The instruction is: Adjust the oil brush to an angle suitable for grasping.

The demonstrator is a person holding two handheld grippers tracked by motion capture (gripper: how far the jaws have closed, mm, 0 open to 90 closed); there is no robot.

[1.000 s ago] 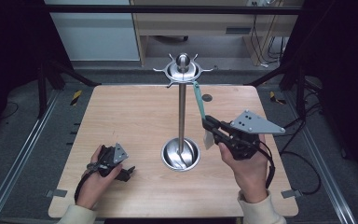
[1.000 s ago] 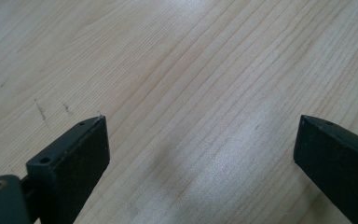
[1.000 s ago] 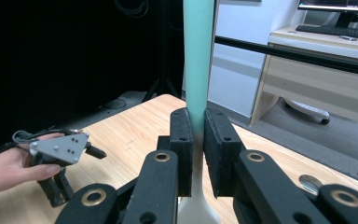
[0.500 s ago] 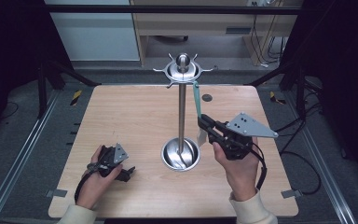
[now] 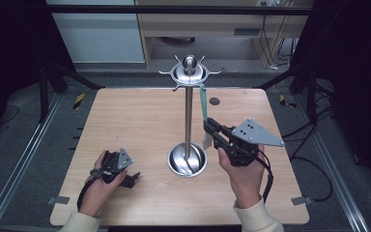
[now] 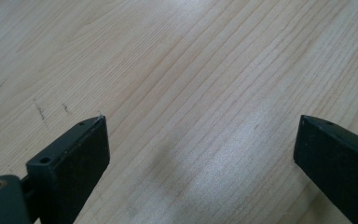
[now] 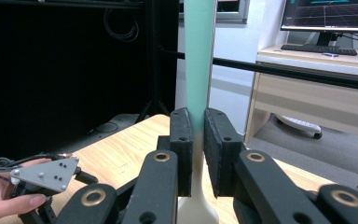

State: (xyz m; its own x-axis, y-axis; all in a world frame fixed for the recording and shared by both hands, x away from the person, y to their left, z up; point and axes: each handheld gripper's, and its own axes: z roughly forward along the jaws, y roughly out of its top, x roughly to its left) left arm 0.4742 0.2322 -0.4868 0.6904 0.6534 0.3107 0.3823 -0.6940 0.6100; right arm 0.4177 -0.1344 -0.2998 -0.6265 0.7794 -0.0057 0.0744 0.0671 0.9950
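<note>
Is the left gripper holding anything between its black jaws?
No, the left gripper stands wide open with just the bare wooden table between its jaws.

Looks like a lab or test room, not a home. A bare wooden table (image 5: pixel 140 121) sits inside a black metal frame (image 5: pixel 183 8) with floor rails (image 5: pixel 24 159), hazard tape (image 5: pixel 78 100) and loose cables (image 5: pixel 319 164) on grey carpet. Behind it are a desk (image 7: pixel 307 88) with a monitor (image 7: pixel 328 14) showing a 3D grid, and a keyboard (image 7: pixel 319 49).
</note>
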